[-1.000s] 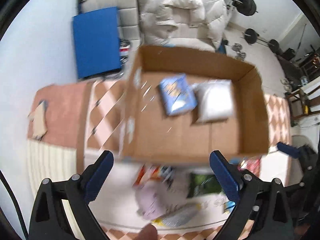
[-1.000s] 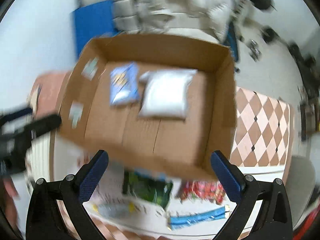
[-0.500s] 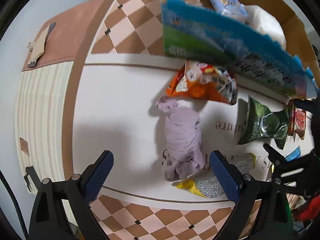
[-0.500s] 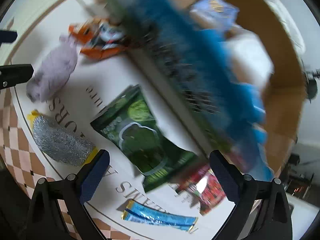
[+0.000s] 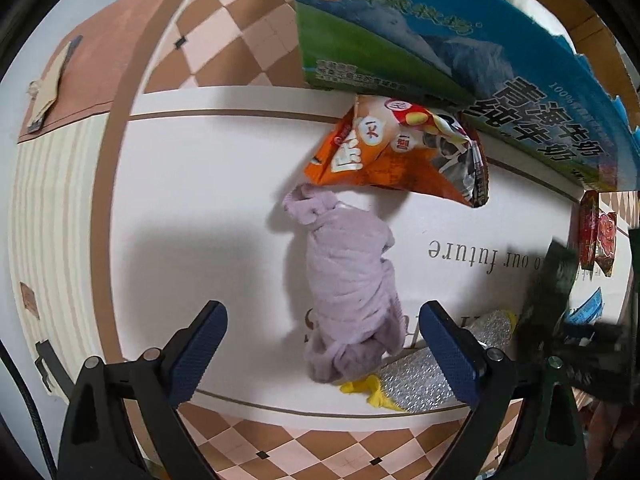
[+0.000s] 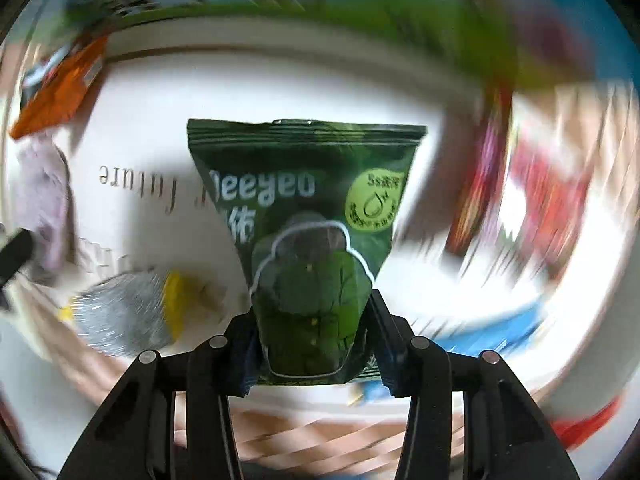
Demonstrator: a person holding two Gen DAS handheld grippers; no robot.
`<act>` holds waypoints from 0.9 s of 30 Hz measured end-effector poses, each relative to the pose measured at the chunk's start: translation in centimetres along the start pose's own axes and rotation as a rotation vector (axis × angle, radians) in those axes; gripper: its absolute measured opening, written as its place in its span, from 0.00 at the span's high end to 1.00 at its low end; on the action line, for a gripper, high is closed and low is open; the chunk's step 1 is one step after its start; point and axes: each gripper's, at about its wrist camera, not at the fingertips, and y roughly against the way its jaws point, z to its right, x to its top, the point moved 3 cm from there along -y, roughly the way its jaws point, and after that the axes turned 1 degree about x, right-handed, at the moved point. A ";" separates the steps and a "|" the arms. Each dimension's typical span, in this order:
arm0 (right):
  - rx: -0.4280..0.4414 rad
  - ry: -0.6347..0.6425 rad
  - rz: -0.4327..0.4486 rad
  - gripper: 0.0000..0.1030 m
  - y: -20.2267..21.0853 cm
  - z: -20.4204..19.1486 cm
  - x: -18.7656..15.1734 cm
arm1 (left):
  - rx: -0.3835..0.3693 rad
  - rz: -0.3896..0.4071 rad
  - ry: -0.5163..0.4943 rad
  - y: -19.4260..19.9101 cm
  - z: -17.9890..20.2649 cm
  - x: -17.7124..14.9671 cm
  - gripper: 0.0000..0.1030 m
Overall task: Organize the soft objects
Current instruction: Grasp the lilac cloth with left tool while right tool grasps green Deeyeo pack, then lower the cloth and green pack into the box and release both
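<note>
My left gripper is open, its fingers either side of a crumpled lilac cloth on the white mat. My right gripper is shut on a dark green pouch, held up off the mat; this view is motion-blurred. The pouch and right gripper show dimly at the right edge of the left wrist view. An orange snack bag lies beyond the cloth. A silver scourer with yellow ends lies beside the cloth's near end.
A cardboard box with a blue and green printed side stands at the back. Red packets and a blue packet lie at the right. Checkered flooring borders the mat.
The right gripper has closed on the green pouch and lifted it from the mat. The left gripper has dropped lower over the lilac cloth.
</note>
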 end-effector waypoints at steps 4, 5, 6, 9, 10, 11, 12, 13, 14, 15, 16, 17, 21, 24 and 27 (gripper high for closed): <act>0.218 -0.127 -0.036 0.30 -0.6 2.3 -1.7 | 0.010 -0.033 -0.014 -1.4 0.4 1.2 0.04; 0.215 -0.141 -0.002 0.28 -0.2 2.9 -1.8 | 0.011 -0.040 -0.015 -1.7 0.4 1.4 0.04; 0.205 -0.149 0.016 0.28 0.2 3.3 -1.8 | 0.009 -0.054 -0.017 -2.4 0.4 1.6 0.04; 0.217 -0.171 0.036 0.28 0.9 4.5 -1.5 | 0.007 -0.077 -0.021 -3.4 0.4 1.9 0.10; 0.215 -0.177 0.038 0.28 0.9 4.8 -1.5 | 0.015 -0.088 -0.027 -3.8 0.5 1.9 0.17; 0.204 -0.177 0.043 0.28 0.9 4.9 -1.4 | 0.020 -0.096 -0.031 -4.3 0.4 1.8 0.38; 0.193 -0.177 0.049 0.28 0.7 4.3 -1.3 | 0.032 -0.096 -0.036 -4.4 0.4 1.7 0.41; 0.181 -0.178 0.053 0.28 0.5 4.5 -1.4 | 0.035 -0.083 -0.046 -4.2 0.5 1.7 0.46; 0.172 -0.175 0.053 0.29 0.3 3.6 -1.7 | 0.036 -0.077 -0.051 -4.0 0.5 1.7 0.62; 0.158 -0.170 0.051 0.30 0.2 3.0 -2.1 | 0.047 -0.076 -0.054 -3.7 0.5 1.5 0.68; 0.138 -0.167 0.057 0.42 0.1 3.1 -2.4 | 0.053 -0.068 -0.050 -3.4 0.4 1.3 0.68; 0.100 -0.164 0.070 0.55 0.1 3.1 -2.8 | 0.053 -0.059 -0.049 -3.1 0.4 1.1 0.68; 0.100 -0.145 0.091 0.65 1.1 3.0 -4.4 | 0.024 -0.008 -0.059 0.1 0.8 -0.4 0.69; 0.133 -0.115 0.136 0.65 3.6 2.4 -6.4 | -0.029 0.070 -0.093 5.0 1.8 -0.9 0.69; 0.185 -0.075 0.214 0.65 8.3 2.3 -8.2 | -0.080 0.152 -0.129 10.3 3.0 0.6 0.69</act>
